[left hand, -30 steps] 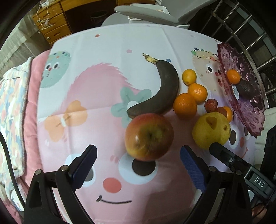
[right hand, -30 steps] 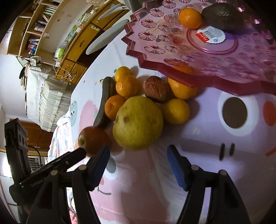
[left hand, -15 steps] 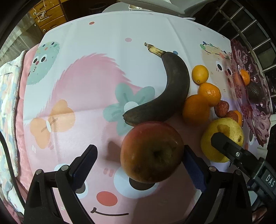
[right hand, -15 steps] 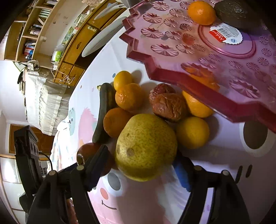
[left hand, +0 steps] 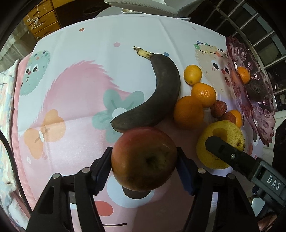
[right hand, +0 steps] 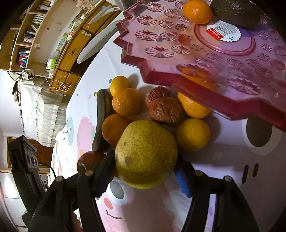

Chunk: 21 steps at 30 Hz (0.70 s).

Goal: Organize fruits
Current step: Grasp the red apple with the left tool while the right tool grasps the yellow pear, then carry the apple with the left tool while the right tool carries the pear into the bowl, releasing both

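My left gripper (left hand: 143,167) is shut on a red apple (left hand: 144,158) just above the cartoon tablecloth (left hand: 75,100). My right gripper (right hand: 145,171) is shut on a yellow pear (right hand: 145,153); the pear also shows in the left wrist view (left hand: 217,142) with a right finger (left hand: 223,148) against it. A blackened banana (left hand: 157,94), several oranges (left hand: 188,112) and two wrinkled red fruits (right hand: 165,108) lie beside them. A pink plastic plate (right hand: 205,53) holds an orange (right hand: 197,11) and an avocado (right hand: 234,12).
The plate stands at the table's right edge in the left wrist view (left hand: 253,100), next to a window grille (left hand: 259,35). A wooden drawer unit (left hand: 42,19) and a white chair (left hand: 143,6) stand beyond the table's far side. A quilted cloth (left hand: 6,107) lies to the left.
Both grippers moved forward and closed. The left jaws now clamp the apple and the right jaws clamp the pear, where before both stood wide open short of the fruit.
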{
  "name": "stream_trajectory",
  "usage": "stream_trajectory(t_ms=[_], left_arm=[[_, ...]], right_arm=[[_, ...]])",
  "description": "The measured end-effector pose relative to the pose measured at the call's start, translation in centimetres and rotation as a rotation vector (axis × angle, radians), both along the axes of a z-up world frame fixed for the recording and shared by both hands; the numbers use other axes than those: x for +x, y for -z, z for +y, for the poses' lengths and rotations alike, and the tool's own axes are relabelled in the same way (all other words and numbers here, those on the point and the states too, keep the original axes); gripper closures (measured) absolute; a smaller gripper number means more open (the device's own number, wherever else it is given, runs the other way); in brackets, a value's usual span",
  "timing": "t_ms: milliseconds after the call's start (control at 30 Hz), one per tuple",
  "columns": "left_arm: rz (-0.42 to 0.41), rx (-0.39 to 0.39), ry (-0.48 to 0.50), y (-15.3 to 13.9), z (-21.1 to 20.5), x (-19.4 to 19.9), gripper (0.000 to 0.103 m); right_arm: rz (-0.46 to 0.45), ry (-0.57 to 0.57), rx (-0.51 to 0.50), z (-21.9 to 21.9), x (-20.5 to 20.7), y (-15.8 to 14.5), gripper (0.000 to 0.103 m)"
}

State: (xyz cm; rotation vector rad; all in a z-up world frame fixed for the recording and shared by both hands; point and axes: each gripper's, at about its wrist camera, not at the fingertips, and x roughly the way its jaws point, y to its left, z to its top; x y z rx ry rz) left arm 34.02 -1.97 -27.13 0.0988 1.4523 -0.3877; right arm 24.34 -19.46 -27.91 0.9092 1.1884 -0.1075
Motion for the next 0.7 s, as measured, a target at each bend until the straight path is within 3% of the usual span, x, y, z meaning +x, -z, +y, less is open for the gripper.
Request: stream_trajectory(t_ms=[333, 500, 700], left_arm=[[-0.037, 0.024, -0.021, -2.4, 1.4, -1.8, 0.037], [-0.058, -0.002, -0.05, -5.5, 1.2, -2.2, 0.037], [-0.123, -0.013, -0.019, -9.7, -0.5, -2.4, 0.037]], right_arm=[[-0.06, -0.071, -0.002, 1.3, -1.6, -1.9, 0.041], [-0.122, -0.108, -0.002, 1.2, -2.5, -4.6, 0.041], [-0.21, -0.12, -0.038, 0.0, -3.5, -8.9, 0.041]])
